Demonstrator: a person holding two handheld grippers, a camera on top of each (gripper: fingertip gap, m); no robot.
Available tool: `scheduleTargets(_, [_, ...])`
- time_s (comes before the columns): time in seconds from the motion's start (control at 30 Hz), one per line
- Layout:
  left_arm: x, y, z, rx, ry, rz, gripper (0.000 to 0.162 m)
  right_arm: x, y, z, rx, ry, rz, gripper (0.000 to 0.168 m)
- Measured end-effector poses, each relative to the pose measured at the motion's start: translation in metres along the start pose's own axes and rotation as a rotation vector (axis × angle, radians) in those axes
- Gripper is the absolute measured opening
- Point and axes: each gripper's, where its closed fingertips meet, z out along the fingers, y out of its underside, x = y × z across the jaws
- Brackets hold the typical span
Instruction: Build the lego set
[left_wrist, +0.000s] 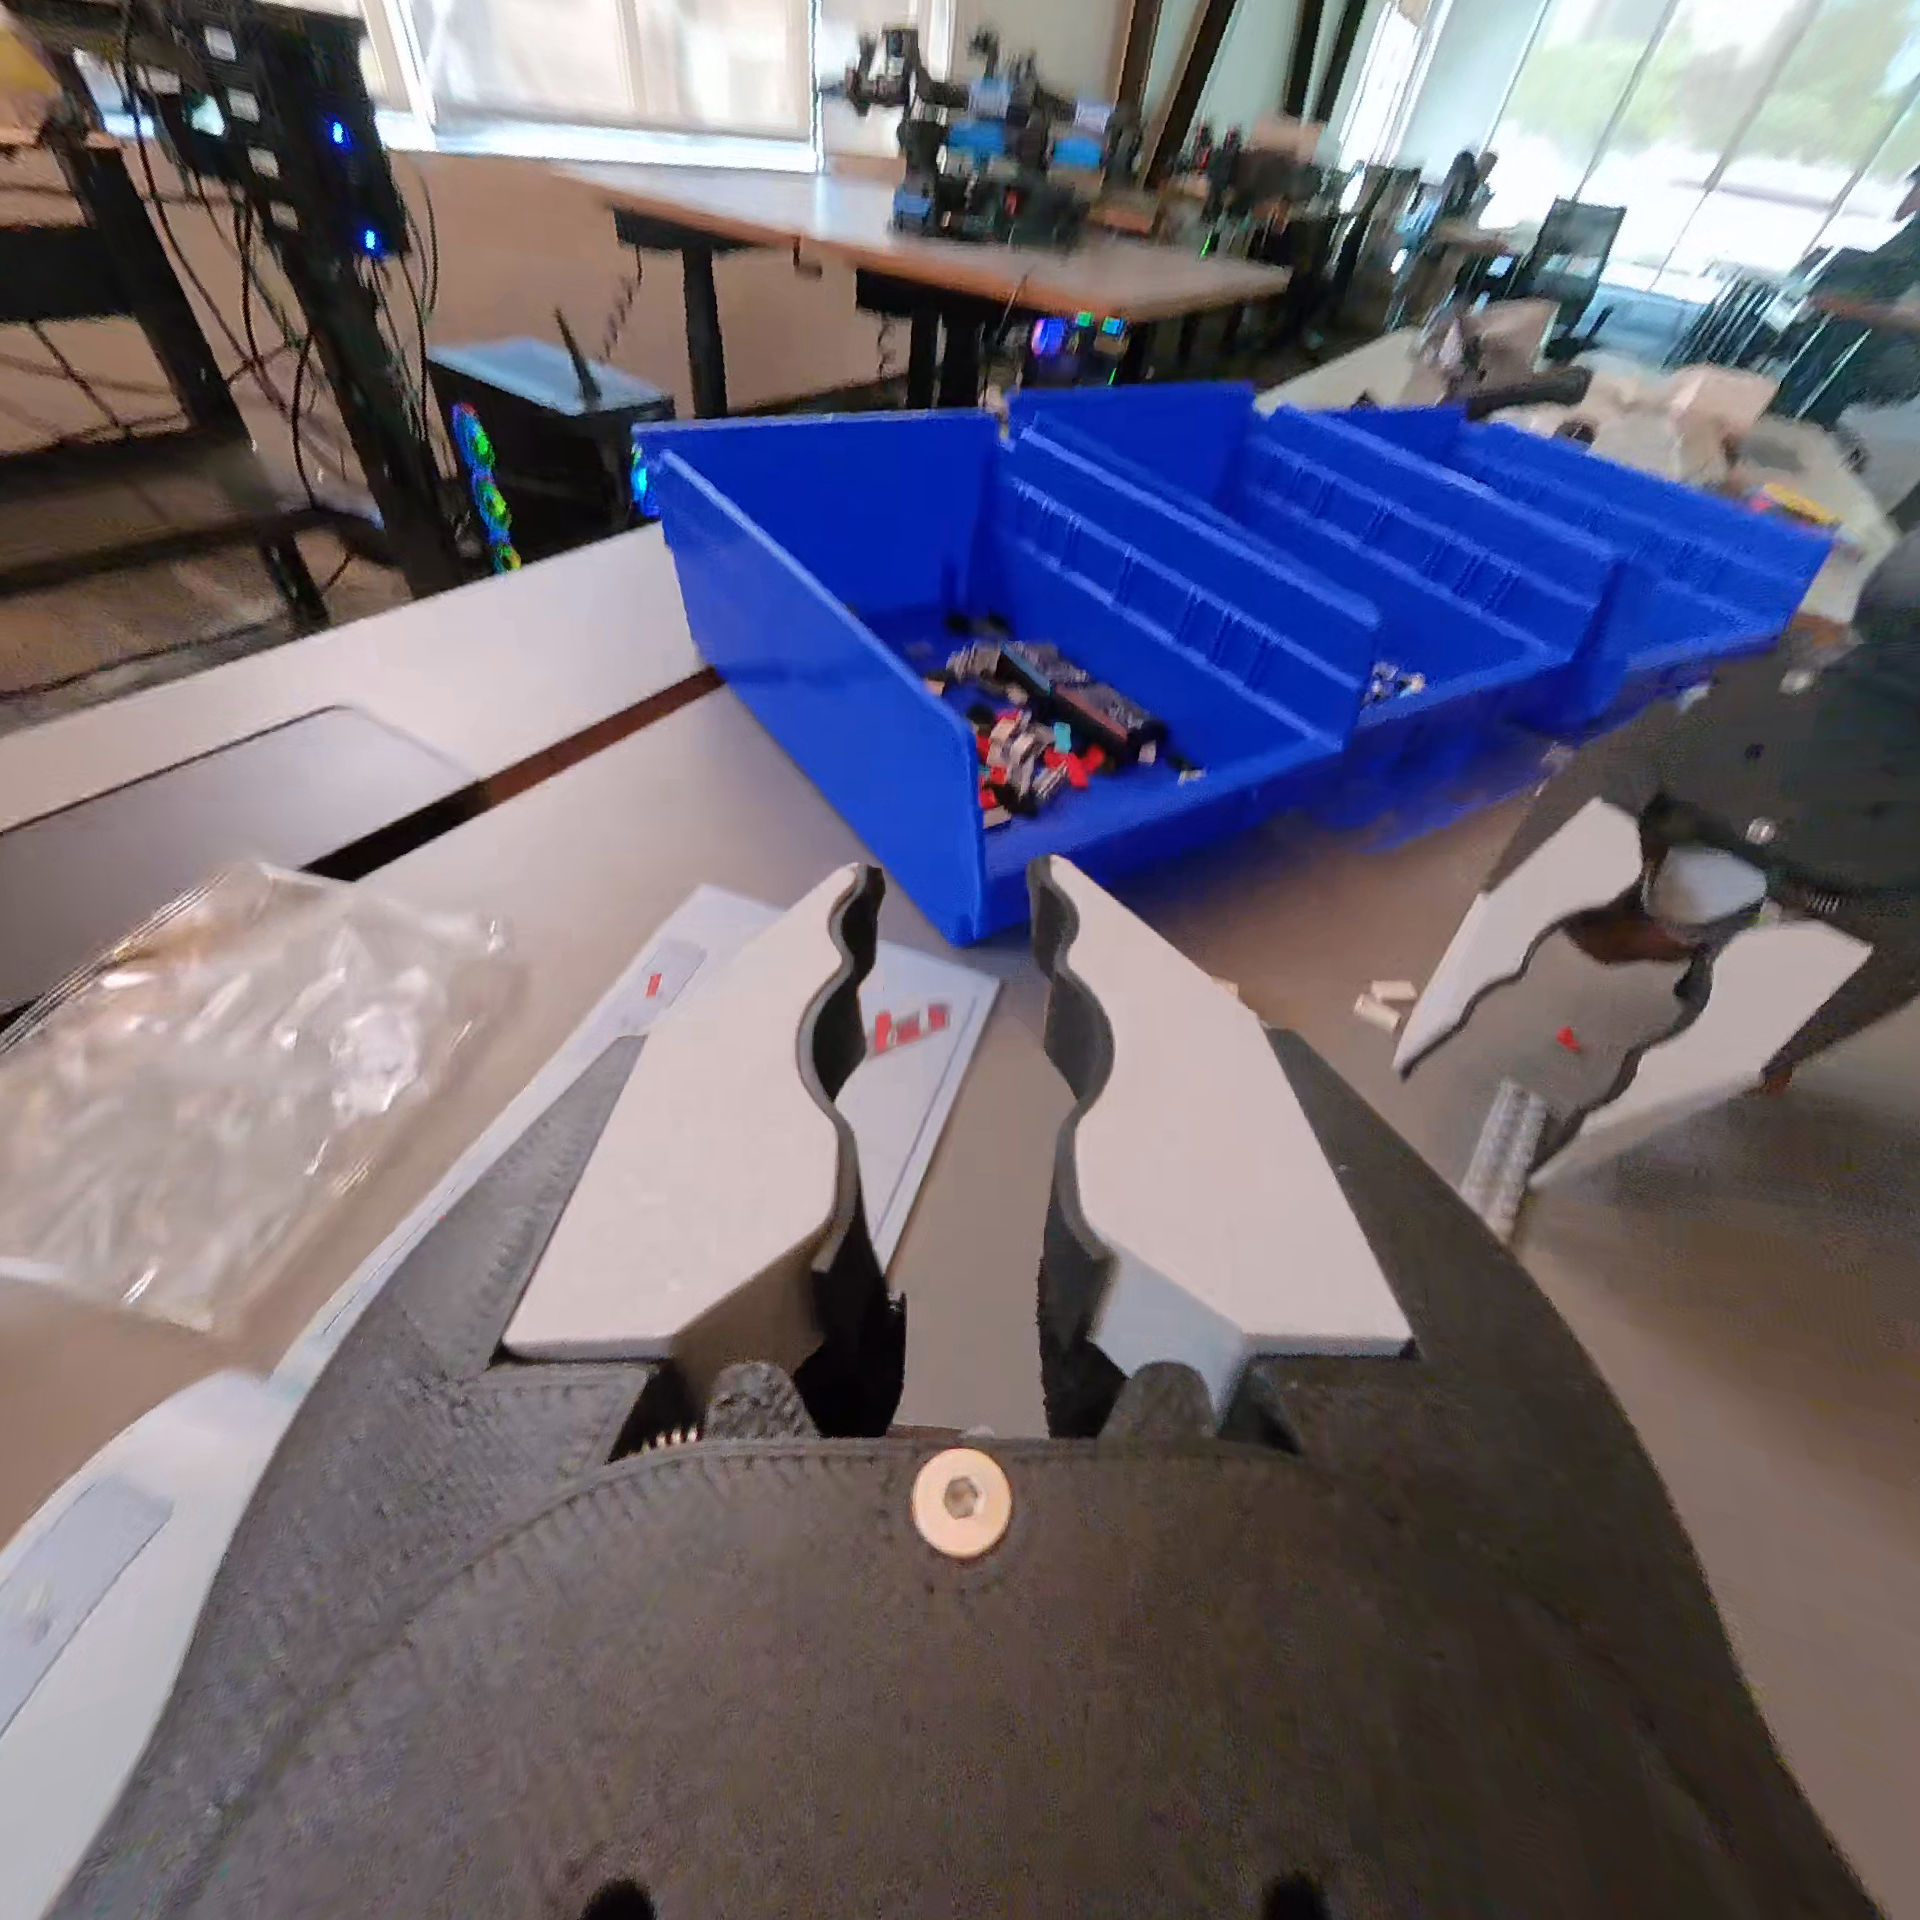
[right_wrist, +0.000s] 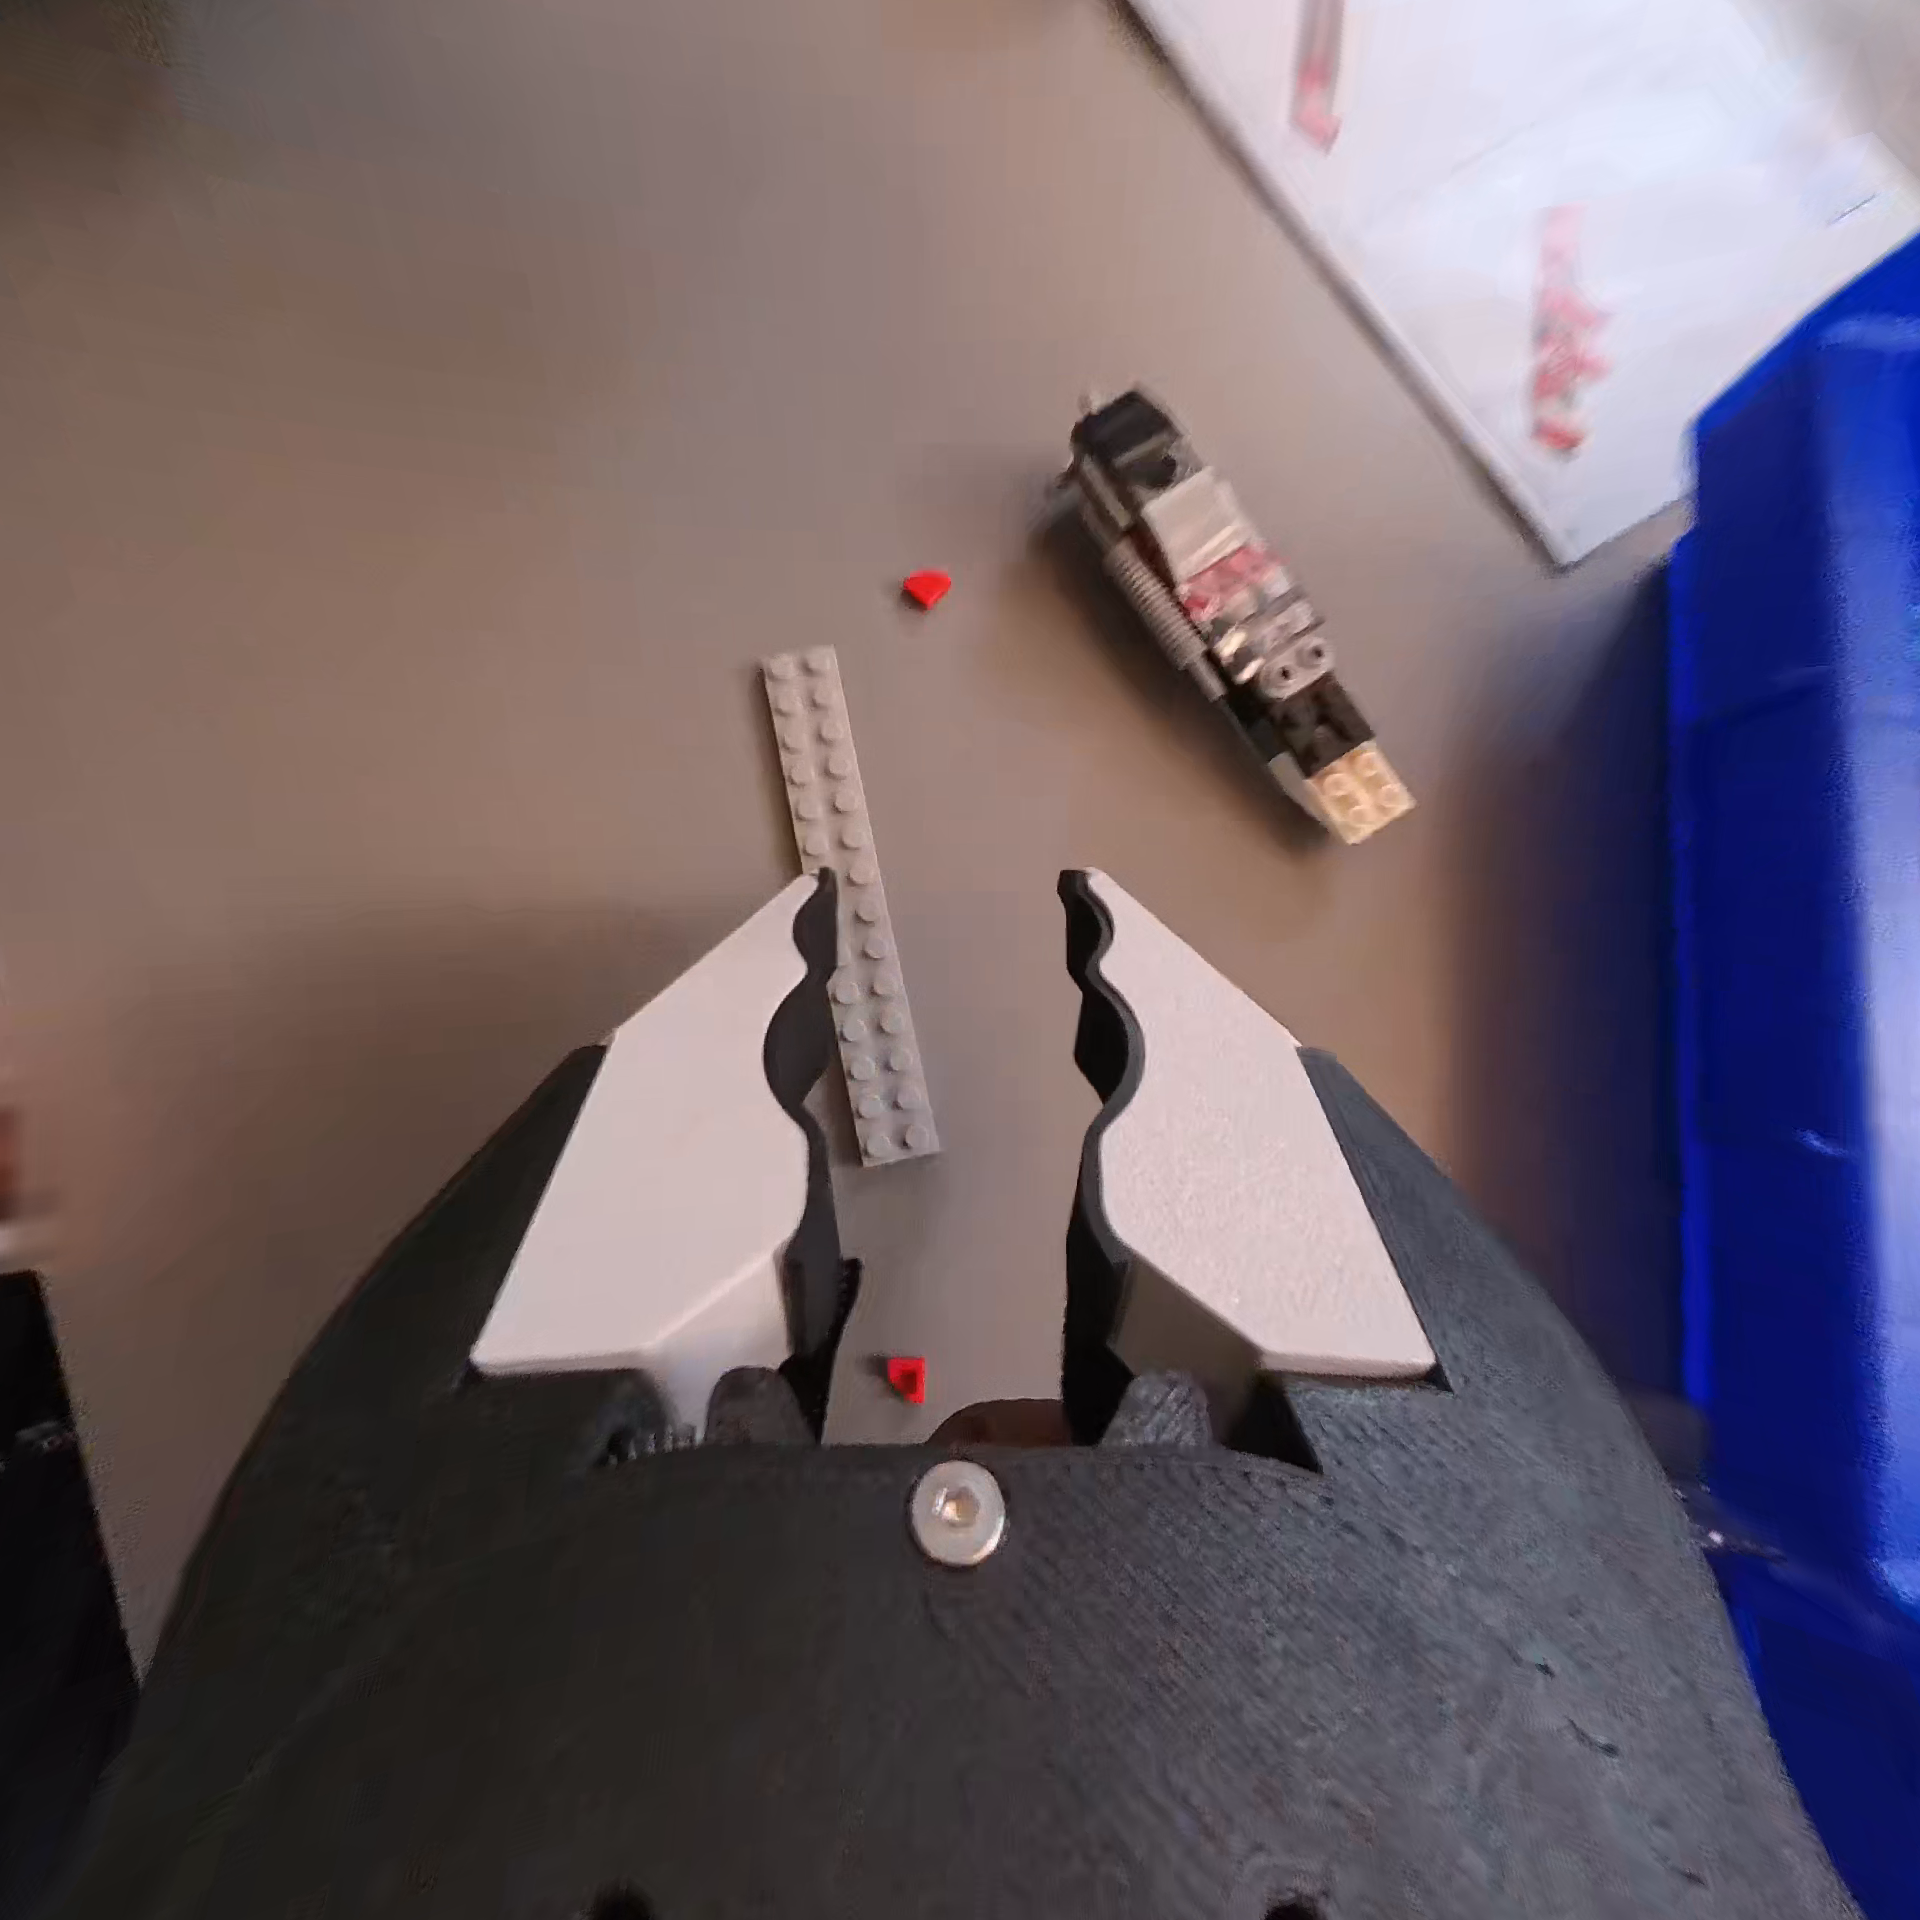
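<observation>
Both the left gripper (left_wrist: 954, 883) and the right gripper (right_wrist: 940, 888) are spread and empty, the right one above a long grey plate (right_wrist: 847, 904) lying just left of the half-built model (right_wrist: 1236, 613).

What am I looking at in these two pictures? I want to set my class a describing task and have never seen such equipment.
A person holds a hand-held grasping tool in each hand; no robot arm is present. Each picture comes from a camera on one tool, looking along its two grey fingers.

The left tool is open and empty. Ahead stand blue plastic bins, the nearest holding small mixed bricks. A clear plastic bag lies at left; the other tool shows at right.

The right tool looks down at the grey table. It is open above a long grey studded plate, gripping nothing. Nearby lie two tiny red pieces, a half-built black-and-grey model and a white instruction booklet.
</observation>
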Motion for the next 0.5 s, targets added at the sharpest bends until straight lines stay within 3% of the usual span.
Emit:
scheduleTargets(0.17, [0.026,0.011,0.016,0.145,0.053,0.006,0.031,-0.008,0.003,0.014,-0.021,0.019,0.005,0.046])
scheduleTargets(0.3, [0.039,0.027,0.018,0.143,0.07,0.03,0.03,-0.01,0.003,0.019,-0.016,0.02,0.028,0.043])
scheduleTargets(0.5, [0.036,0.021,0.01,0.182,0.078,-0.027,0.029,-0.017,0.002,0.022,-0.033,0.002,0.041,0.026])
